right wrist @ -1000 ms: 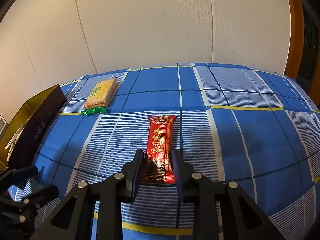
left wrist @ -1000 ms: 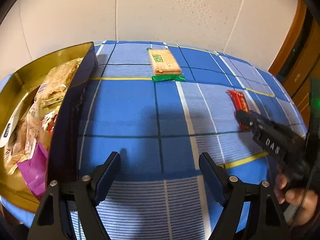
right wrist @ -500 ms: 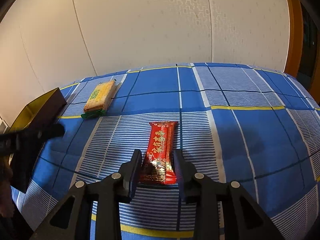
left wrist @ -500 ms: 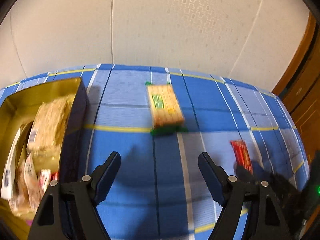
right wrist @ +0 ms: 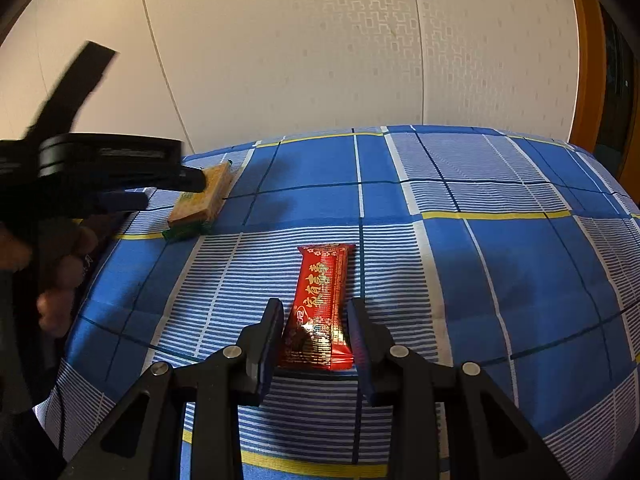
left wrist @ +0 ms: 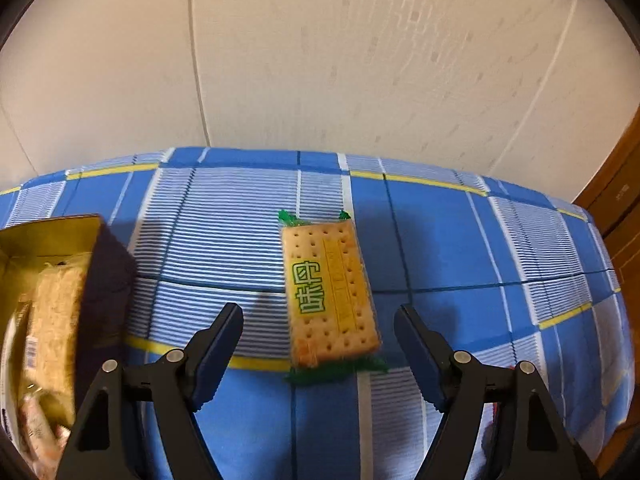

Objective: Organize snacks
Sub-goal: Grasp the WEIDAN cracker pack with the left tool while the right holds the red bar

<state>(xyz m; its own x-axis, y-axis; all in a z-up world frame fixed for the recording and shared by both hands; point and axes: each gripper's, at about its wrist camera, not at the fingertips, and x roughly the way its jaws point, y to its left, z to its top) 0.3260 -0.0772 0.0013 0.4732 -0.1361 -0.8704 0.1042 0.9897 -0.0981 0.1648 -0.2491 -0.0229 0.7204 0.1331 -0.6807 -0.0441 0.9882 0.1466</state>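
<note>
A cracker packet (left wrist: pixel 330 292) with green ends lies on the blue checked cloth. My left gripper (left wrist: pixel 318 320) is open, its jaws wide on either side of the packet's near end, not touching it. In the right wrist view the packet (right wrist: pixel 202 200) lies at the far left with the left gripper (right wrist: pixel 160 188) over it. A red snack bar (right wrist: pixel 320 304) lies lengthwise in front of my right gripper (right wrist: pixel 314 334). Its jaws stand close on either side of the bar's near end, a small gap showing at each side.
A gold-lined dark box (left wrist: pixel 108 280) with several wrapped snacks (left wrist: pixel 52 320) stands at the left. The checked cloth (right wrist: pixel 500 264) covers the table up to a pale wall. A wooden door frame (right wrist: pixel 580 60) is at the right.
My left gripper has moved forward from beside the box to the cracker packet, which now sits between its open jaws. My right gripper has opened slightly around the red bar.
</note>
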